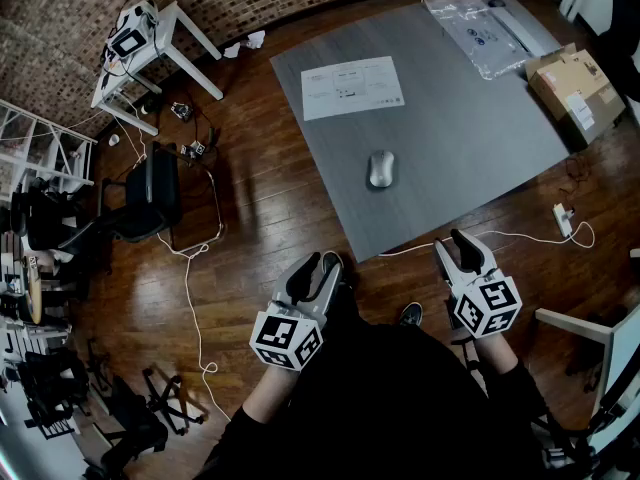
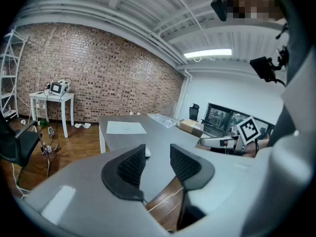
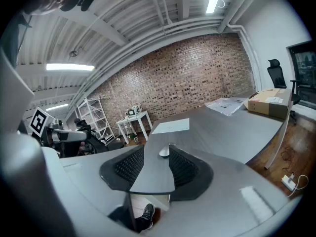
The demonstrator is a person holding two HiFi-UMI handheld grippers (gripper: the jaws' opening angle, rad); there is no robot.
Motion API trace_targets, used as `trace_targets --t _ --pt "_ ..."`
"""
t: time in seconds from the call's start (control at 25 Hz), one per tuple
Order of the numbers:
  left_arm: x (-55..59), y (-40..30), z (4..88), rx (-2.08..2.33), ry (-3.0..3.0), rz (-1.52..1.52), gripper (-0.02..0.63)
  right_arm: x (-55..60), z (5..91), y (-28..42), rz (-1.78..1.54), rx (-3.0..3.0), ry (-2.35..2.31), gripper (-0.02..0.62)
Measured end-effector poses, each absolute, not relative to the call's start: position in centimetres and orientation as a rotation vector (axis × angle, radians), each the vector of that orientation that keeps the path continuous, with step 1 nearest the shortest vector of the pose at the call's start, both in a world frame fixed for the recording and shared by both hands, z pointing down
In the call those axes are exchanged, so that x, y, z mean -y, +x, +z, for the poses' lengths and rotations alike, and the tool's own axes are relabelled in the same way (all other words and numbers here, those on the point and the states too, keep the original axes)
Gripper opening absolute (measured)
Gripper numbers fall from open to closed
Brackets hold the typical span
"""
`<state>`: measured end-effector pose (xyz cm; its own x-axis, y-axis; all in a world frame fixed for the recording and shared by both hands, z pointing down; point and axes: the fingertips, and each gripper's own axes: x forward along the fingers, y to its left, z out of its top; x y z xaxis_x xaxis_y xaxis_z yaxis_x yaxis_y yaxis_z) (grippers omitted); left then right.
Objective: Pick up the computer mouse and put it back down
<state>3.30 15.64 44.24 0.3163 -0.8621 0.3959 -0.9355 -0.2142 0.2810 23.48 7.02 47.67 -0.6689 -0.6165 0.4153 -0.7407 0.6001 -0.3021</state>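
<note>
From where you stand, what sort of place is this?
Probably a loft-style office or workshop: a bare brick wall, a large grey table with a computer mouse, and a black office chair.

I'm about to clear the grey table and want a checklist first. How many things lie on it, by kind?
Computer mouse: 1
Sheet of paper: 1
Clear plastic bag: 1
Cardboard box: 1
Total: 4

Silver-grey computer mouse point(image 1: 381, 169) lies flat on the grey table point(image 1: 480, 118)
</note>
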Motion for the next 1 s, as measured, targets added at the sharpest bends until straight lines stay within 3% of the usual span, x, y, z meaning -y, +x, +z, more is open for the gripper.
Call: trace_targets --t 0.24,0.6,0.84,1.0 --pt "-8.9 -5.9 46.3 1.493 2.183 0.204 0.140 1.2 50.3 15.0 0.631 2.401 1.266 0.138" --pt "-1.3 -14.1 48.5 1.176 2.254 0.243 0.140 8.1 58.8 6.8 0.814 2.000 1.406 0.179" --pt "1.7 -18.1 48.9 1.230 2.197 0.224 0.140 10.0 64.7 6.4 0.907 1.772 1.470 0.332" --pt "1.9 -17.8 49.0 1.222 2.180 0.236 0.140 10.7 66.3 5.7 0.987 1.760 1.439 0.337"
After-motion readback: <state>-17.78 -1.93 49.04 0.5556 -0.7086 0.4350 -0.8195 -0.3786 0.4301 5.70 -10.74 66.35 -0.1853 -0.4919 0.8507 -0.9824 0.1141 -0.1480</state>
